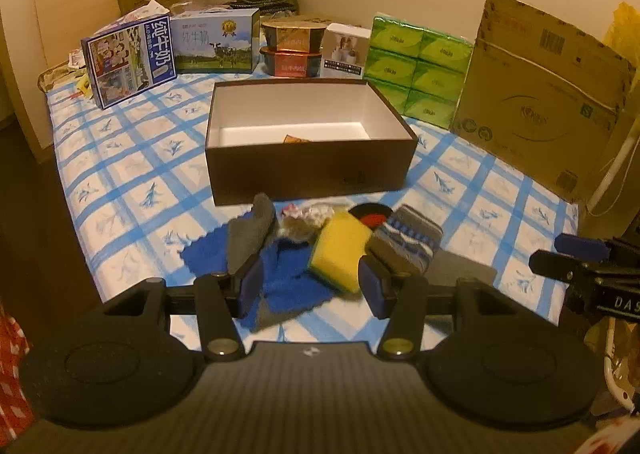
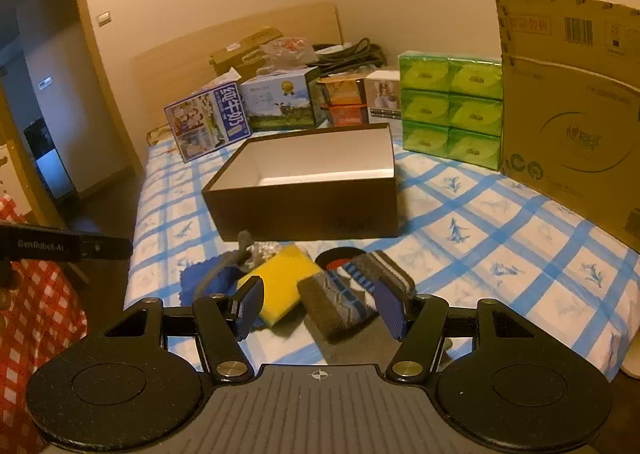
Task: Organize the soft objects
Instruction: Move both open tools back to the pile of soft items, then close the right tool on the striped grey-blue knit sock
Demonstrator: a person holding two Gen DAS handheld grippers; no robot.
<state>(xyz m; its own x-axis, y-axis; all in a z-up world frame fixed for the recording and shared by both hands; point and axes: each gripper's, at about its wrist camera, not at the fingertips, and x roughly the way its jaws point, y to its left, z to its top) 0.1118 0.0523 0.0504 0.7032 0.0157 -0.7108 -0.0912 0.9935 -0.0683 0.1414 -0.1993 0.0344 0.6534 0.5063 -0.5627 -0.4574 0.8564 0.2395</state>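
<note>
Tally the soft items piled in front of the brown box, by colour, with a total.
Blue cloth: 1
Grey cloth: 1
Yellow sponge: 1
Grey-and-blue patterned sock: 1
Total: 4

A crinkly wrapper and a black-and-red round thing also lie in the pile; what they are is unclear, so they are left out. The brown box is almost empty.

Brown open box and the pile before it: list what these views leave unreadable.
- Small orange item in the brown open box: left wrist view, near wall hides most; unseen from the right wrist.
- Round black-and-red item: yellow sponge and patterned grey sock cover it.
- Crinkled wrapper: blurred.
</note>
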